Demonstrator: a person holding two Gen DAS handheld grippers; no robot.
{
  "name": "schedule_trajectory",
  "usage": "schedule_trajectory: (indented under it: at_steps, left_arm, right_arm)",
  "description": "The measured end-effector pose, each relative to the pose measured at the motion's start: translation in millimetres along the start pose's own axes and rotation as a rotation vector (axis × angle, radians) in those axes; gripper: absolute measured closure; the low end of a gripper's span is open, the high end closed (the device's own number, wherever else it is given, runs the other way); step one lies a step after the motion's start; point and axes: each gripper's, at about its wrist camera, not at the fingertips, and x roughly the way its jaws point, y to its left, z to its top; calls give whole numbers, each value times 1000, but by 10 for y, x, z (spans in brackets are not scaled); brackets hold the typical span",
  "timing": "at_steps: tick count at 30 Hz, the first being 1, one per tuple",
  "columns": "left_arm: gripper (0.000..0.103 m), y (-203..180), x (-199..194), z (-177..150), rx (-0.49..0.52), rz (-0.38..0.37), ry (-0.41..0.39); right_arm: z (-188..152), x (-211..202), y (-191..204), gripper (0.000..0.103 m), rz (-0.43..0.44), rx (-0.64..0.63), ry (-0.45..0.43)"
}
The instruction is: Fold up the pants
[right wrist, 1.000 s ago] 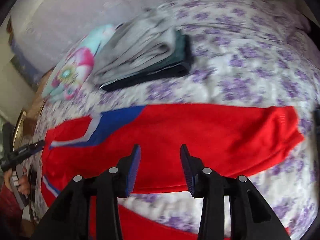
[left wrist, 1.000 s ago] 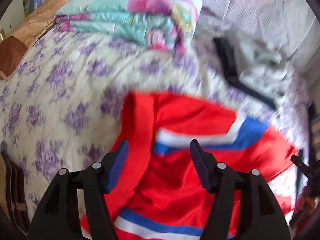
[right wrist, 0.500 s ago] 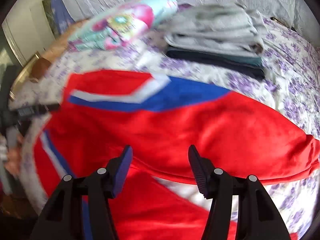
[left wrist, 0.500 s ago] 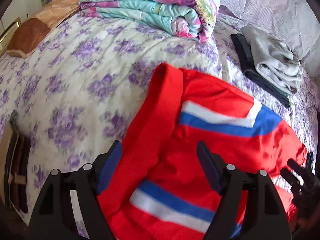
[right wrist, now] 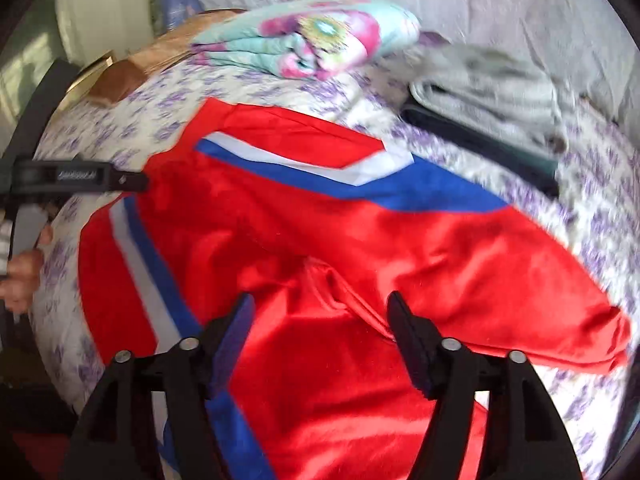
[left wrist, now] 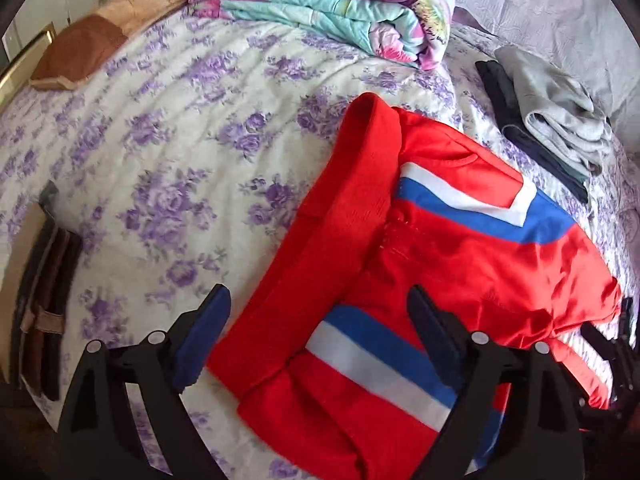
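Red pants (left wrist: 460, 264) with blue and white side stripes lie folded over on a bed with a purple-flowered cover (left wrist: 168, 152). My left gripper (left wrist: 318, 320) hovers over the waistband end, its jaws opening, and no cloth is pinched between them. In the right wrist view the same pants (right wrist: 360, 240) fill the middle. My right gripper (right wrist: 320, 320) hangs over the lower red fold, jaws opening too, holding nothing. The left gripper (right wrist: 80, 178) and a hand (right wrist: 24, 264) show at that view's left edge.
A folded floral quilt (left wrist: 340, 12) lies at the back. A stack of folded grey and dark clothes (left wrist: 552, 120) sits at the right rear. A brown cushion (left wrist: 80, 52) rests at the far left. The bed's edge runs along the left.
Both grippers' jaws have spread wider. The right gripper swung across the pants toward the waist side and rolled. The left gripper slid along the waistband end, and the pants now lie still.
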Motion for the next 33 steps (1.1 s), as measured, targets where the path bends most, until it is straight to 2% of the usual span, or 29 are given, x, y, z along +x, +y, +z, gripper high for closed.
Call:
schedule_trajectory:
  at_steps: [2,4,5,8,11,14,18,21,25,29,33]
  left_arm:
    - [16,7,118,-67,25,17,38]
    - [14,68,274,-155,12,27,72]
    - [13,78,279,-205,5,22,60]
    - [13,61,267,-180,8,32,55]
    - [15,51,157,-94,-9,9,28]
    - [15,-50,13,8,16,-3,-21]
    - [15,-209,20,109,70,14,-34]
    - [15,-293,50,178,86,9,-32]
    - [15,-336,100,216,96,13,-26]
    - [15,-313,242,208,89,25,3]
    - [12,-285,456,152,100,51,48]
  right_arm:
    - [-128,96,37,29,15,-24,70]
    - [-293,336,64,29,8,-43,191]
    - [-307,299,52,26,7,-42,145]
    - [-191,215,14,24,10,-42,145]
    - [-44,-44,-72,24,6,-9,21]
    - [176,-138,-141,24,-3,13,-28]
    - [509,2,-194,24,-27,47,-12]
    - [638,144,-244,24,-26,77,1]
    - [641,378,-258,23,-12,98,64]
    - [548,658,-270,21,-1,98,171]
    - [494,718,-317,13,14,128,174]
